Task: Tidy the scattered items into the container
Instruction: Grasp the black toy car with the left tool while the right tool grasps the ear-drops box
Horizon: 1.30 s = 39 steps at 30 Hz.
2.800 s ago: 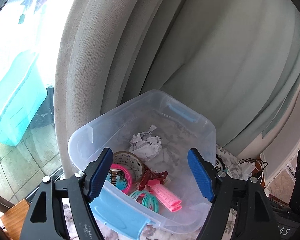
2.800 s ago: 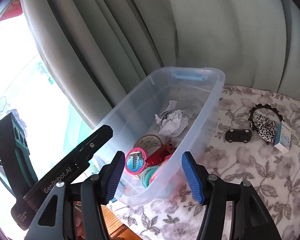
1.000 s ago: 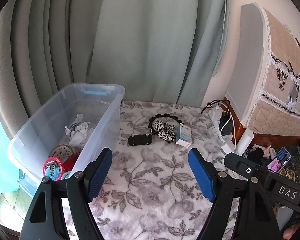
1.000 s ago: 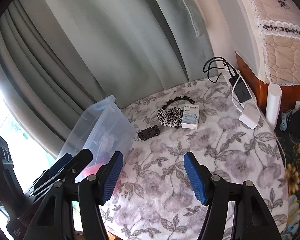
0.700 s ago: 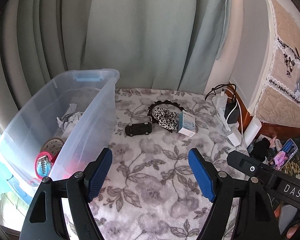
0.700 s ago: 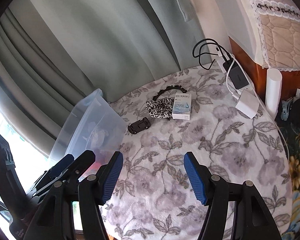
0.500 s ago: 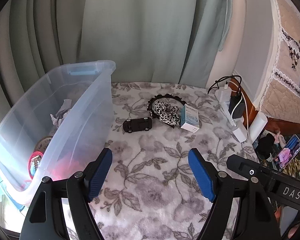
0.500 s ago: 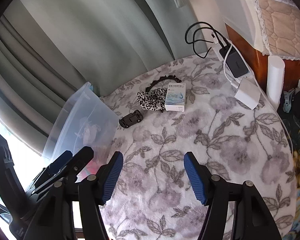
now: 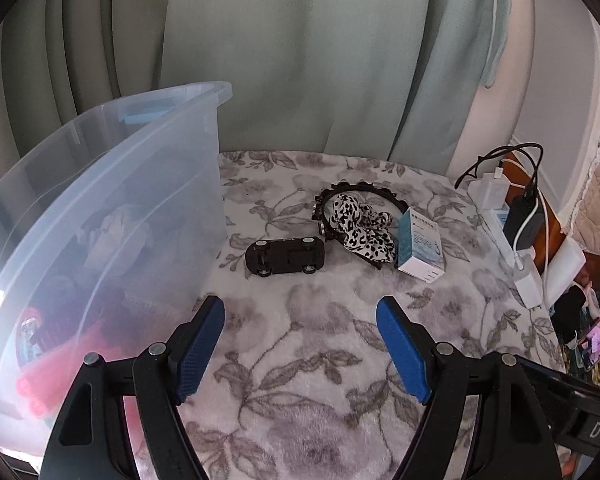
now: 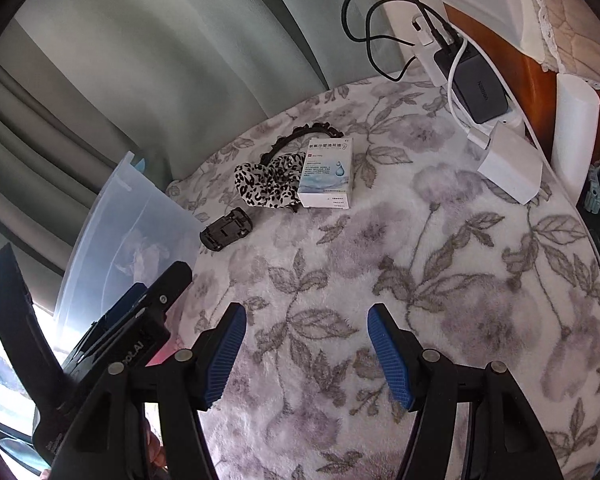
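Note:
A clear plastic container (image 9: 112, 184) stands at the left on the floral cloth (image 9: 300, 360); it holds crumpled paper, tape and pink items. A black toy car (image 9: 285, 256) lies upside down beside it. A leopard scrunchie (image 9: 360, 226) on a black headband (image 9: 364, 189) and a small white-blue box (image 9: 420, 248) lie right of the car. My left gripper (image 9: 300, 344) is open and empty, short of the car. My right gripper (image 10: 306, 354) is open and empty over the cloth; car (image 10: 226, 229), scrunchie (image 10: 266, 186), box (image 10: 327, 174) and container (image 10: 120, 216) lie beyond it.
A power strip with chargers and black cables (image 10: 460, 80) runs along the right edge, with a white adapter (image 10: 508, 164) and a white cylinder (image 10: 576, 120) nearby. Green curtains (image 9: 300, 48) hang behind. The left gripper's body (image 10: 100, 344) shows at lower left of the right wrist view.
Both grippers swung away from the container toward the right and lowered toward the cloth. The car, scrunchie and box now look closer. Both stayed open.

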Each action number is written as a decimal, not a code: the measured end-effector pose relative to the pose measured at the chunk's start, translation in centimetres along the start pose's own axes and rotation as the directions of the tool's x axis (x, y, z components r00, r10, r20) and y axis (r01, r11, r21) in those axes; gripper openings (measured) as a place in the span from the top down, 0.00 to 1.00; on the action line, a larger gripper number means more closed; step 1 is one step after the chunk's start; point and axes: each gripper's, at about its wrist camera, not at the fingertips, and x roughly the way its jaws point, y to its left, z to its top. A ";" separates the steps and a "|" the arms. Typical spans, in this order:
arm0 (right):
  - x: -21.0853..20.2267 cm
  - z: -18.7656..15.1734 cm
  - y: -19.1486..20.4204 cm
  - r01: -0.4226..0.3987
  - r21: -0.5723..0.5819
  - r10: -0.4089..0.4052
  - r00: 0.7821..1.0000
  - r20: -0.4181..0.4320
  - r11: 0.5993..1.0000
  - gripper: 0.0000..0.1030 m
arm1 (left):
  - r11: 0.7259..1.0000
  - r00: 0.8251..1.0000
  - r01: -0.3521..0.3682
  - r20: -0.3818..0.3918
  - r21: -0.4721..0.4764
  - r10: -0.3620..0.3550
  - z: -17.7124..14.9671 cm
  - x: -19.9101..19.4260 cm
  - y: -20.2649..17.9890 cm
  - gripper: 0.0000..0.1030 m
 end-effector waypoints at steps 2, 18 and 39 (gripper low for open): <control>0.6 0.3 -0.3 0.005 -0.001 -0.005 1.000 -0.004 1.000 0.35 | 1.000 1.000 -0.015 0.006 -0.016 0.016 0.2 1.4 -0.1 0.23; 5.0 3.9 -1.0 0.017 -0.003 -0.017 1.000 -0.017 1.000 0.35 | 0.996 0.998 -0.044 -0.053 -0.075 0.040 1.9 10.2 0.6 0.23; 10.6 8.4 -1.2 0.058 0.011 -0.058 0.998 0.003 0.998 0.35 | 0.990 0.992 -0.084 -0.105 -0.116 0.072 2.4 13.4 1.2 0.23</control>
